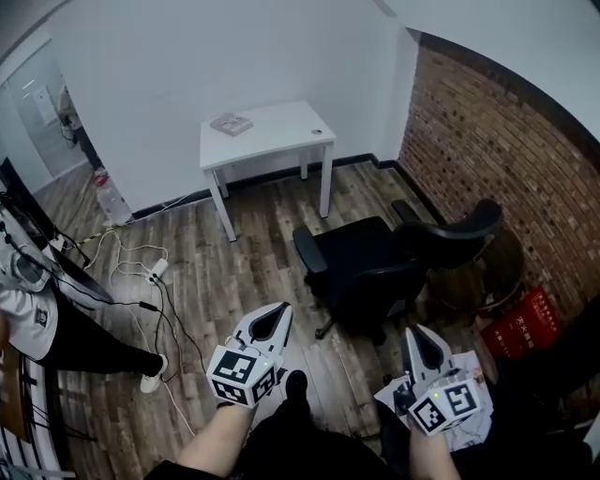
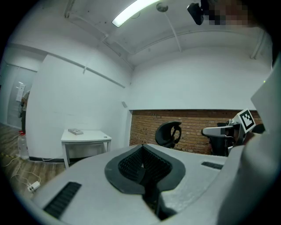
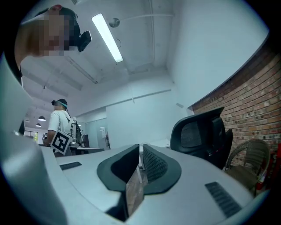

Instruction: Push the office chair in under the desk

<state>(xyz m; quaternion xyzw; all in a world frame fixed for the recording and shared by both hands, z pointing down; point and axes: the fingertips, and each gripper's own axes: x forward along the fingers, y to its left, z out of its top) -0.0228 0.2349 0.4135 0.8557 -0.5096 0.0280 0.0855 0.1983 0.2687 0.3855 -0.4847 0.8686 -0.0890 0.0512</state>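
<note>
the office chair (image 1: 375, 262) stands at 3 o'clock in the head view, well apart from the white desk (image 1: 272, 131) at 12; cables (image 1: 141, 272) lie at 9; only the gripper views show the ceiling lamp (image 2: 131, 13); left gripper (image 1: 275, 314) clenched empty, right gripper (image 1: 419, 333) a crack apart, empty

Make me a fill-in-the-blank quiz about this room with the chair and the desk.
The office chair stands clear of the desk and is ___ in colour. The desk has a ___ top. The wall beside the chair is built of ___. The left gripper has its jaws ___.
Missing words: black; white; brick; shut.
</note>
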